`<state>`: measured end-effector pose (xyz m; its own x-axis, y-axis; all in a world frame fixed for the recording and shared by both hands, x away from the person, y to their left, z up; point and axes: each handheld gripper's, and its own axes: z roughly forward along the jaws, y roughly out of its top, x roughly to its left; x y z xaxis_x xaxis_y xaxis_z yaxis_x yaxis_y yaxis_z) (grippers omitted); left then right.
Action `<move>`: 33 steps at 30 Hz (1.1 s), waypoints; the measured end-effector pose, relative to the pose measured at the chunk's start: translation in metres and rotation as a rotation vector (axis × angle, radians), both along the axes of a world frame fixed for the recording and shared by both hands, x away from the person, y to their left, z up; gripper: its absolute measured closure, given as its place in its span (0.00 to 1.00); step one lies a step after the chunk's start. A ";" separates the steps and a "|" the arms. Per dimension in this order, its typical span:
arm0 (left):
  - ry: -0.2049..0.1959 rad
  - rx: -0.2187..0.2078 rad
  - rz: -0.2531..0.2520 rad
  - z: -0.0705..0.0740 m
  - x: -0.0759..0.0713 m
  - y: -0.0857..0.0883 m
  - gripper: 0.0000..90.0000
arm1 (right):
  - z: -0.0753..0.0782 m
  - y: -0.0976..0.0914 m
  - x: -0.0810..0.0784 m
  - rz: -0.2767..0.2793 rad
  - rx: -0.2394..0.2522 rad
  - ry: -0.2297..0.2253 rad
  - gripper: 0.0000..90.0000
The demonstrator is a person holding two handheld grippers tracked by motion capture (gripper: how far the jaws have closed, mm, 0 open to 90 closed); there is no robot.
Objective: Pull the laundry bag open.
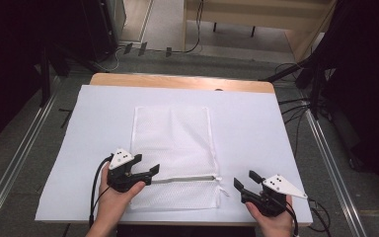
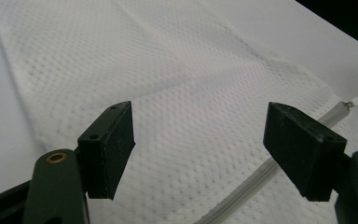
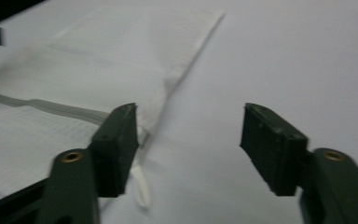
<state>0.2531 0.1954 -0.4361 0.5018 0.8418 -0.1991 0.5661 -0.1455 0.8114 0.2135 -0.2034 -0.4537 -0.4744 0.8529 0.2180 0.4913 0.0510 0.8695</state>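
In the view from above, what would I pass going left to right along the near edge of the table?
Left gripper with open jaws → zip across the white mesh bag → zip pull at the bag's right edge → right gripper, jaws also open, over the white sheet.

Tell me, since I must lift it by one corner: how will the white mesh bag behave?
The mesh bag would likely flop and drape: it lies flat as thin netting with soft creases. It looks light for its size, with no visible bulge. The zipper is probably the stiffest part, so that edge may hang straighter. Pushed, it might bunch up rather than slide.
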 end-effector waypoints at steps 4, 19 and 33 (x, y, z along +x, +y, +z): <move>-0.006 -0.010 -0.034 -0.001 -0.002 -0.014 0.37 | -0.009 0.007 0.000 0.032 0.034 0.006 0.60; 0.022 -0.041 -0.080 -0.005 -0.001 -0.025 0.52 | -0.024 0.031 0.007 0.116 0.016 0.160 0.62; 0.027 -0.042 -0.107 -0.007 -0.002 -0.032 0.53 | -0.035 0.054 0.013 0.119 -0.046 0.184 0.50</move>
